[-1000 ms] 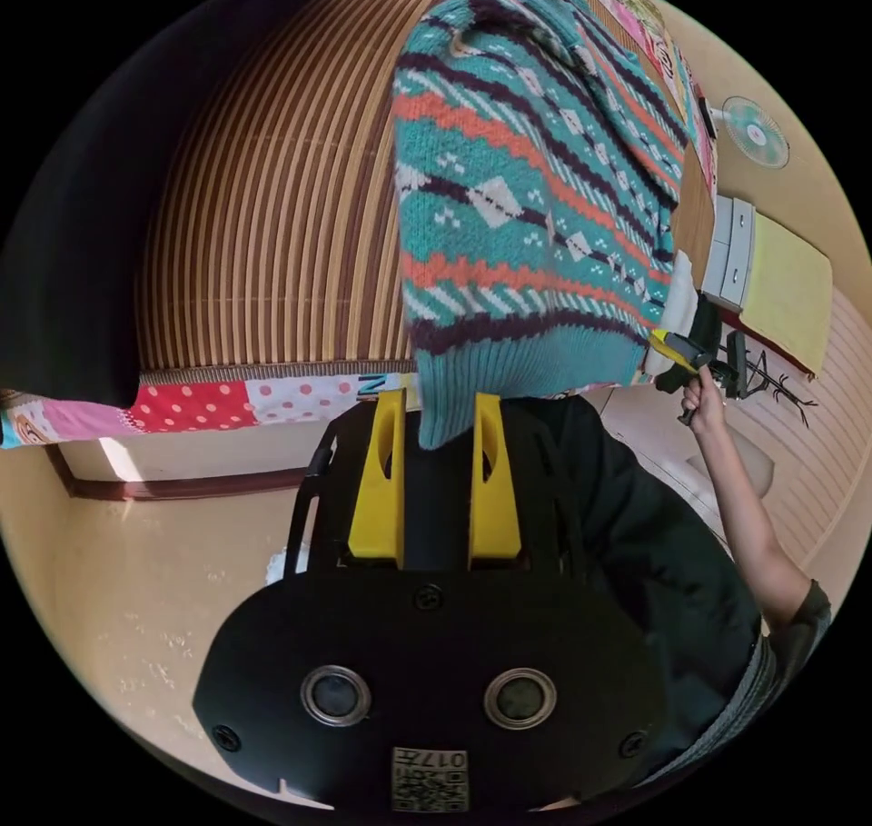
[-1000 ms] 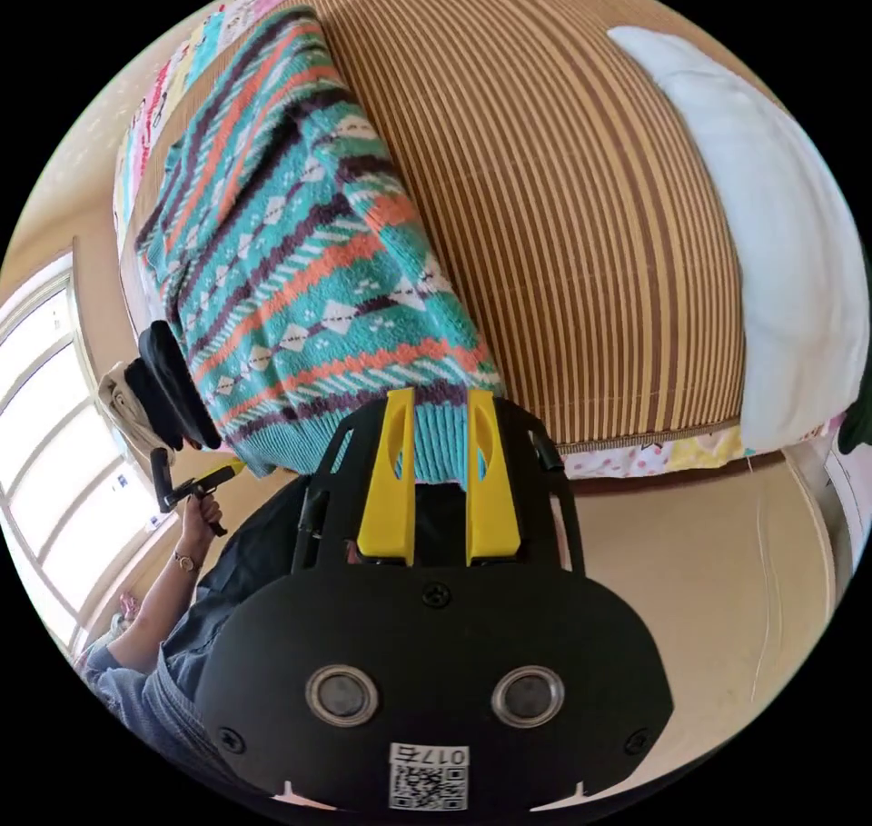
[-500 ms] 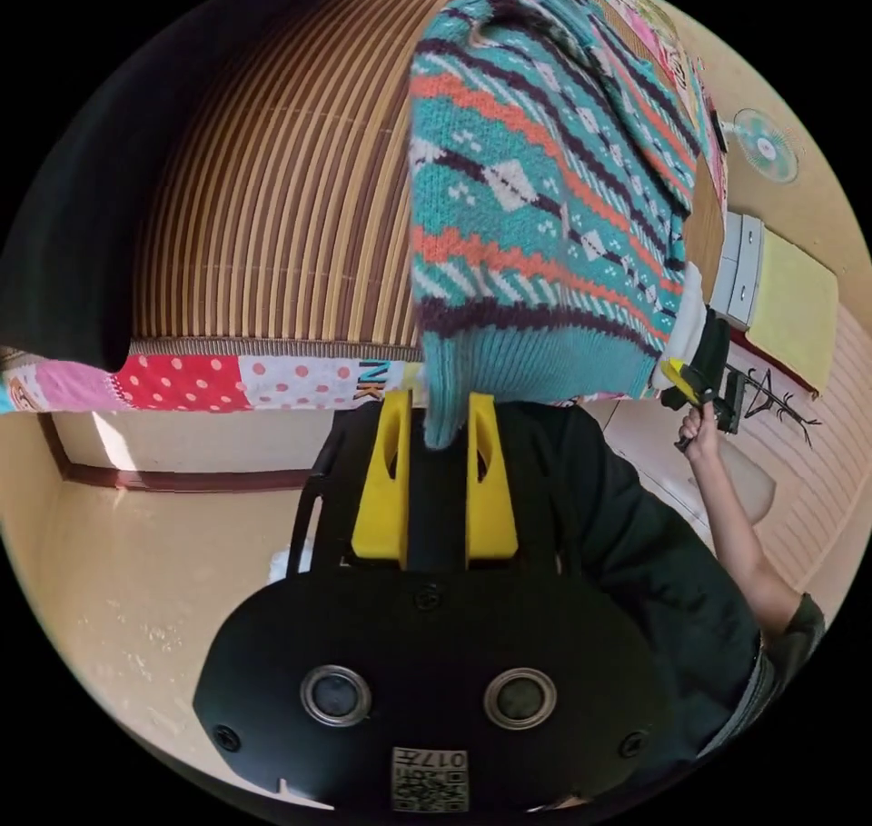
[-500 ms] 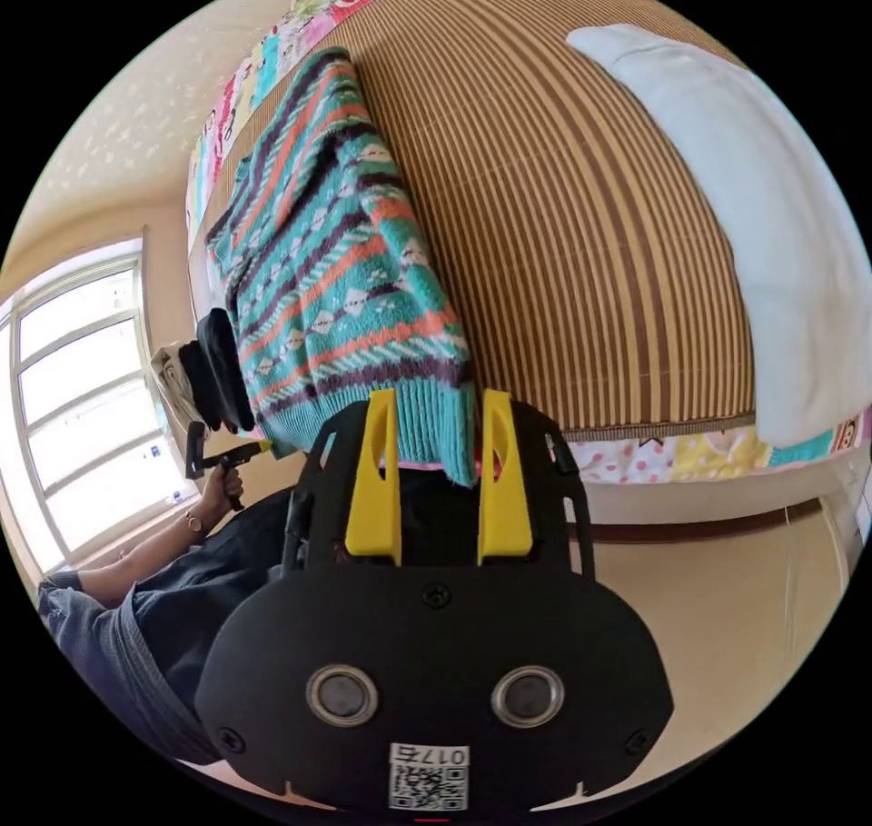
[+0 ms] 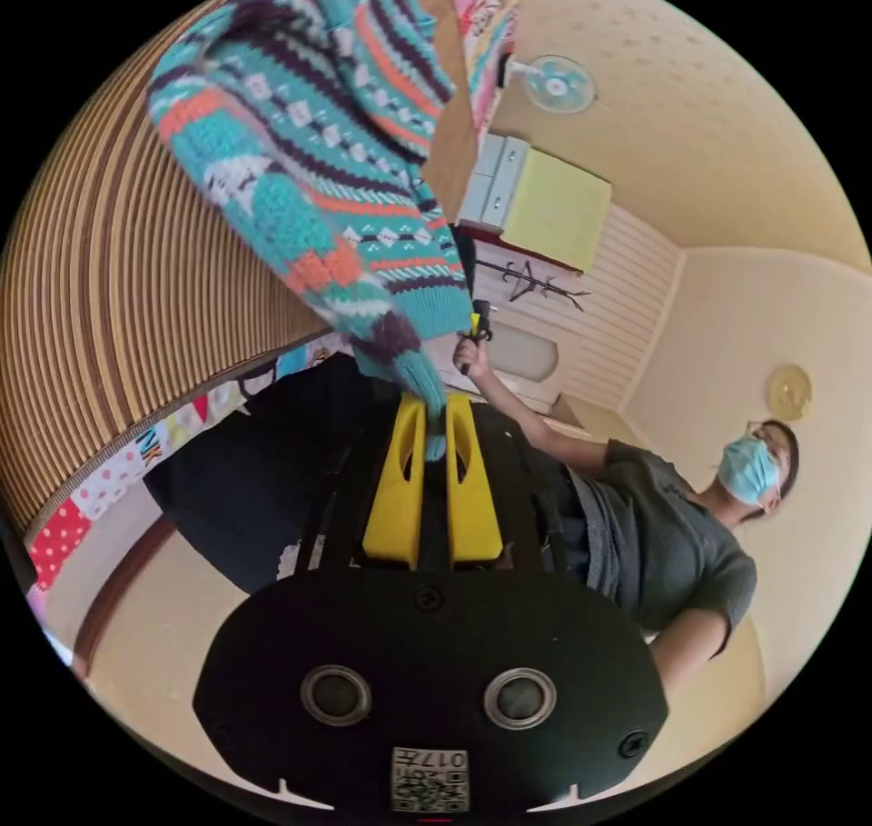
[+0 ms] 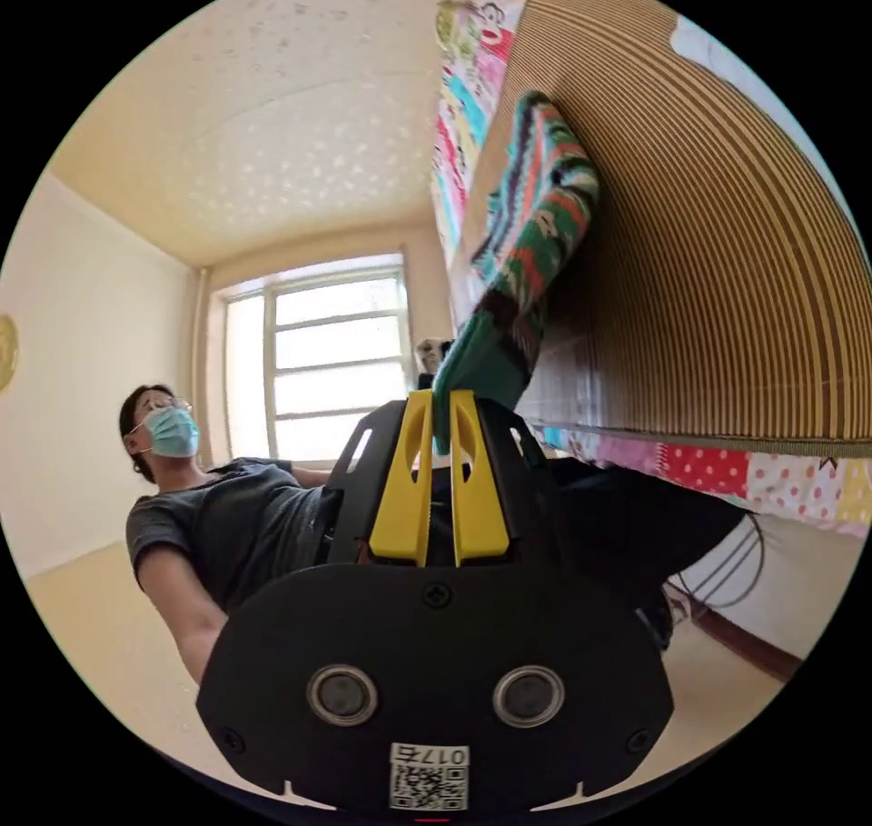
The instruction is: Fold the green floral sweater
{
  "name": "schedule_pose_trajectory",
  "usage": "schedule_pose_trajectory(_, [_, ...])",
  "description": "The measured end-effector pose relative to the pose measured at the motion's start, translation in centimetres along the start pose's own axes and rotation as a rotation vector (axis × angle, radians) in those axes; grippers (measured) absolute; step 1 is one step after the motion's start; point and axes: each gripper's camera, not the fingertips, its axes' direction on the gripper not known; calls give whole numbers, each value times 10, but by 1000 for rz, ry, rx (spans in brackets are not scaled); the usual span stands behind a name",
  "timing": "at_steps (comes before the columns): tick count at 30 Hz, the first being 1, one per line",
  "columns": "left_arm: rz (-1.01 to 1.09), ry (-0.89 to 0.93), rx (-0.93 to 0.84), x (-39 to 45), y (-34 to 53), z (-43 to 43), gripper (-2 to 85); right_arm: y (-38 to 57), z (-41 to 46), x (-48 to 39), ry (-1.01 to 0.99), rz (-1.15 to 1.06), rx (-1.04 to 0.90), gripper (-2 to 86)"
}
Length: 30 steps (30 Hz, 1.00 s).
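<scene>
- Left gripper view: our left gripper has its jaws clamped on the sweater hem, lifted off the mat.
- Right gripper: jaws clamped on the hem's other corner, beside the mat.
- Risk: thick ribbing may slip out if we pull unevenly.
- Writing: a coded label on each gripper body, left unread.

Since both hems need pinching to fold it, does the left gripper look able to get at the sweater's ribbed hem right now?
Yes, apparently: the left gripper is closed on the sweater's ribbed hem, with nothing between them. The right gripper also grips the hem.
</scene>
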Motion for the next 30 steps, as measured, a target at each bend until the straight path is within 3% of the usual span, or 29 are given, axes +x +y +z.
schedule_pose_trajectory(4, [218,346,172,45,48,-55,41,27,-35,-38,-293,-172,167,22])
schedule_pose_trajectory(7, [240,446,321,42,64,-60,41,23,-42,-36,-274,-150,308,21])
schedule_pose_trajectory(8, [193,460,399,30,62,-59,42,19,-45,-29,-249,-99,349,21])
schedule_pose_trajectory(10, [48,480,533,-2,54,-55,42,-2,-53,13,-127,207,505,21])
schedule_pose_trajectory(13, [-229,545,795,-56,34,-48,42,-35,-48,57,-150,487,633,24])
schedule_pose_trajectory(16, [-349,614,945,-75,-4,-49,42,-92,-37,55,-101,513,666,26])
schedule_pose_trajectory(21, [-290,370,947,-43,-95,-91,43,-179,-17,47,14,461,660,30])
schedule_pose_trajectory(26, [-418,213,891,-59,-166,-99,59,-216,8,74,72,571,679,41])
schedule_pose_trajectory(30, [-264,12,796,-37,-194,-92,91,-233,16,66,210,440,627,60])
